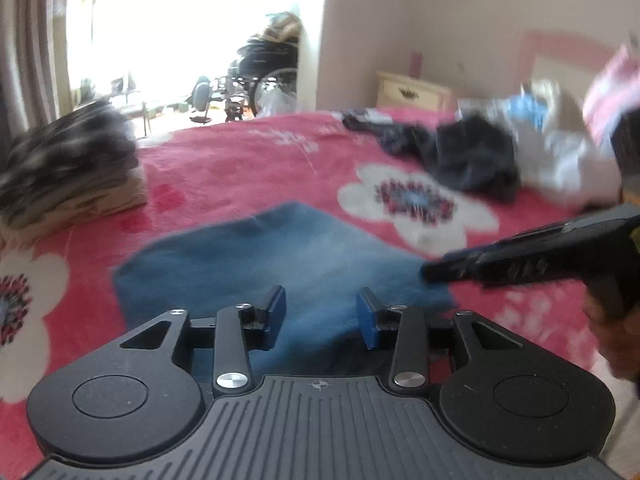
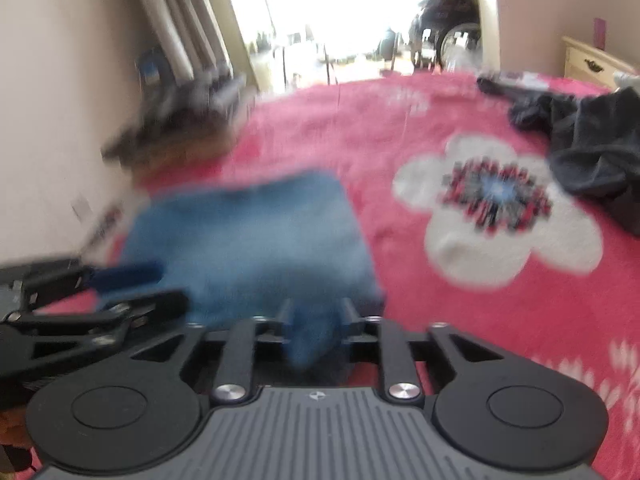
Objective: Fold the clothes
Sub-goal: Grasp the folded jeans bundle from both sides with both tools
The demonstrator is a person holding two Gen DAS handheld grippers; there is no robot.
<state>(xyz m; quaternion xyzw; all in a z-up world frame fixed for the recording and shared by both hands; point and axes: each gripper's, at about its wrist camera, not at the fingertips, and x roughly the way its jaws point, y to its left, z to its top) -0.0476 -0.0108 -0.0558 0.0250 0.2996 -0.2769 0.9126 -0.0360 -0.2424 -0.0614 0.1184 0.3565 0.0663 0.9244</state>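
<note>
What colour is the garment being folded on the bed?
Blue, like faded denim; the folded garment shows best in the left wrist view.

Dark clothes pile (image 1: pixel 472 160) far right, bedspread (image 1: pixel 248 168) btwn.

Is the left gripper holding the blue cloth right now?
No. The left gripper is open, its fingers apart above the blue cloth, with nothing pinched between them.

1. The left black two-finger gripper with blue pads (image 1: pixel 321 314) is held low and level, its jaws parted with nothing between them.
2. The right black two-finger gripper (image 2: pixel 316 320) has its jaws drawn close, pinching a fold of blue cloth (image 2: pixel 256 232).
3. A hand (image 1: pixel 612 320) grips the right tool's handle at the edge of the left view.
</note>
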